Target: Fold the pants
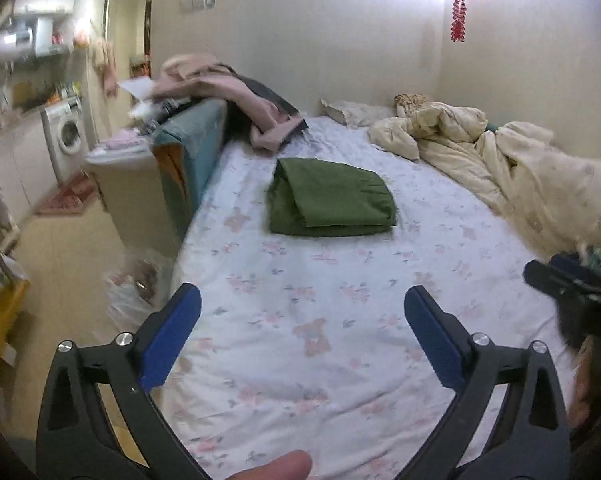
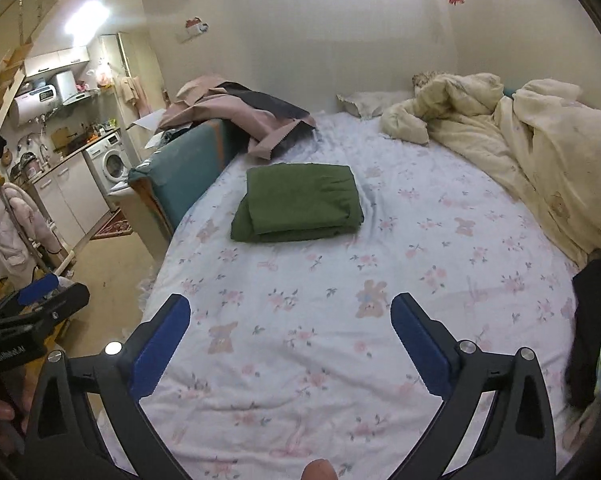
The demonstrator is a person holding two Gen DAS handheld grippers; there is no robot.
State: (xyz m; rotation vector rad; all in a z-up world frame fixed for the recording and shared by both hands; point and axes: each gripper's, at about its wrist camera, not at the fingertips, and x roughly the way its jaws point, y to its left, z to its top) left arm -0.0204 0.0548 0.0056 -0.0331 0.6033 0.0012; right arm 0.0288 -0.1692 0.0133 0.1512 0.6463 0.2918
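**K:** Two grippers up, both empty. Left gripper (image 1: 302, 302) has its jaws wide apart over the bed sheet (image 1: 332, 344), nothing between the blue pads (image 1: 168, 344). Right gripper (image 2: 290, 312) is the same — jaws spread, only sheet showing between them.

**M:** Pants?

**K:** Green pants (image 2: 300, 204) lie folded into a compact stack flat on the sheet, well ahead of both grippers, toward the bed's left edge. Nothing touches them. Layered edges face the cameras.

**M:** Containers?

**K:** Few. Front-loading washing machine (image 2: 110, 162) under the counter at far left, door closed, contents can't be seen. A clear plastic bag (image 1: 134, 280) sits on the floor beside the bed; something is inside, too blurred to say what.

**M:** Surface?

**K:** White sheet with a pink floral and bear print, lightly wrinkled. A cream duvet (image 2: 540, 152) is bunched along the right side against the wall, with a pillow (image 2: 366, 104) at the far end. Pink and dark cloths (image 2: 244, 116) are heaped on a teal-covered piece of furniture (image 2: 184, 172) beside the bed's left edge, spilling onto the sheet's far corner. A dark garment (image 2: 592, 320) hangs over the near right edge.

**M:** Room?

**K:** Small room, pale walls, red ornament (image 1: 458, 12) hanging in the corner. Kitchenette at left — cabinets, water heater (image 2: 28, 108) on the wall, a patterned rug (image 2: 112, 226) on the floor. A pale jacket (image 2: 14, 232) hangs at the far left edge of the right wrist view.
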